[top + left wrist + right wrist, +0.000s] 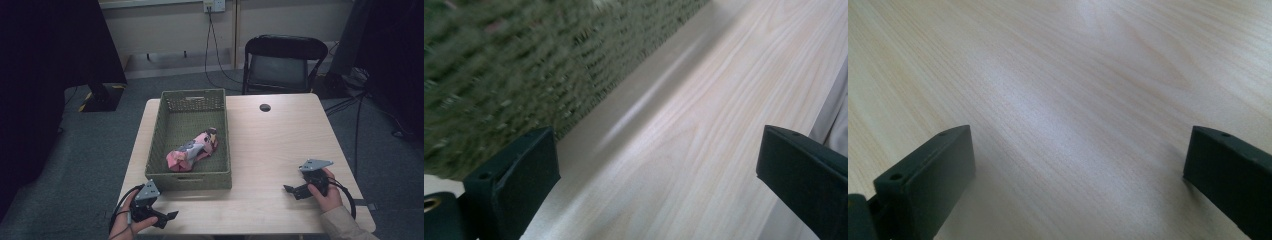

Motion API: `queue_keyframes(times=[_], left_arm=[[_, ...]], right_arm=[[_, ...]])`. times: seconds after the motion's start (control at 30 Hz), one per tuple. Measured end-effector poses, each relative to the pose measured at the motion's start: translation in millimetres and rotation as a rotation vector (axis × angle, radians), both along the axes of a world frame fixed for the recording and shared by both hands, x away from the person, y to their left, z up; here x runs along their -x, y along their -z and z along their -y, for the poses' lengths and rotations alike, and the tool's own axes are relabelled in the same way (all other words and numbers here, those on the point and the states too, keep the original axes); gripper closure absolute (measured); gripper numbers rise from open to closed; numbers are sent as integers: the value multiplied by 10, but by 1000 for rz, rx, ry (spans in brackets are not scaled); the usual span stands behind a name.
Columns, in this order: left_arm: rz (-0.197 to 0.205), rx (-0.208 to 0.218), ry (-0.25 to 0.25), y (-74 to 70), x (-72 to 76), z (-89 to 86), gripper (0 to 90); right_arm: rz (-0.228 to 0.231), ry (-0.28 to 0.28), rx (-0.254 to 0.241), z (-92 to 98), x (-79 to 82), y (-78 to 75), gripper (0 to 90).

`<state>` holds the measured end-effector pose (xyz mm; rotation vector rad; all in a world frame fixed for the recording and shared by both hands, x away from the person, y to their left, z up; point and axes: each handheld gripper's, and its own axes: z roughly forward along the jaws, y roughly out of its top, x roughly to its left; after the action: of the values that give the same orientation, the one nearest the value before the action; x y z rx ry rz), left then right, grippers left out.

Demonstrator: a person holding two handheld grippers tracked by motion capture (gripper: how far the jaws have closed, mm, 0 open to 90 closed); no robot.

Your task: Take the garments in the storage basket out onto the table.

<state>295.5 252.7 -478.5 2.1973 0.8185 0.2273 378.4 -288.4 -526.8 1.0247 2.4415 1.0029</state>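
A: Where is the cloth?
B: In the green basket, near the tabletop left edge. Both claws, left and right, are spread and empty.
A: Then approach from above, slowly.

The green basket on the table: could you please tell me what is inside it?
Inside the basket lies one crumpled pink patterned cloth, near its front end. The remaining floor looks bare. Anything beneath the cloth is covered.
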Motion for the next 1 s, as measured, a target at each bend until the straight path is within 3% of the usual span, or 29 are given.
queue_keyframes(times=[0.43, 0.67, 0.73, 1.0], left_arm=[[-3, 37, -17, -233, 0, -71, 43], [10, 44, -21, -444, -25, -65, 45], [14, 66, -16, -519, -30, -54, 45], [30, 39, 0, -714, -65, -4, 47]], right_arm=[[0, 0, 0, 0, 0, 0, 0], [1, -1, 0, 0, 0, 0, 0], [1, 0, 0, 0, 0, 0, 0], [0, 0, 0, 0, 0, 0, 0]])
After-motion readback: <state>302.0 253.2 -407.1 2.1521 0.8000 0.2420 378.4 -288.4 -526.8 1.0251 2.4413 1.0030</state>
